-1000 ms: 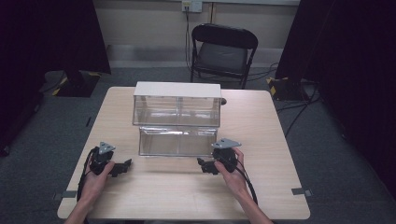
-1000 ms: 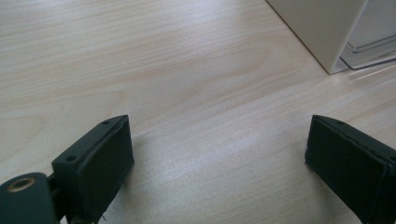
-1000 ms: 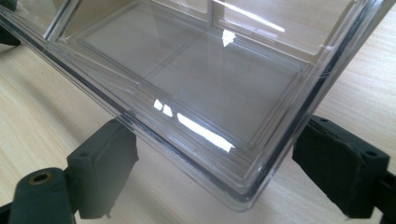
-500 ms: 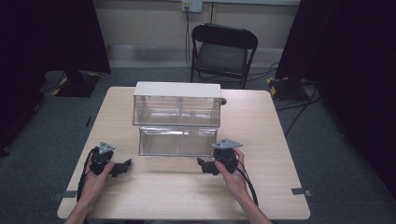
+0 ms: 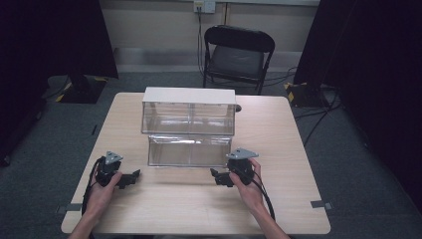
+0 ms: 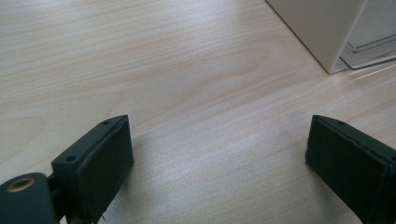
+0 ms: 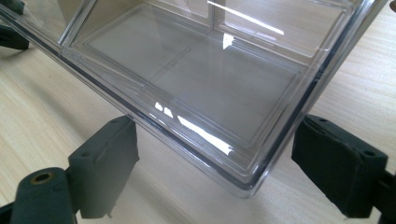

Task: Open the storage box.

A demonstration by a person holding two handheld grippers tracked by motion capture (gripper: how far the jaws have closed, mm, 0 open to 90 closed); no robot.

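No writing could be read on anything I saw. My right gripper (image 5: 219, 177) had its jaws spread wide and empty, a corner of the clear plastic drawer tray (image 7: 196, 74) lying between them at the table's middle, before the white-topped clear cabinet (image 5: 189, 109). My left gripper (image 5: 130, 177) stood wide open over bare pale wooden table (image 6: 177, 70), holding nothing.

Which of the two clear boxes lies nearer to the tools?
The lower clear box, in front. It has no white top, unlike the taller box behind; the right tool almost reaches its corner.
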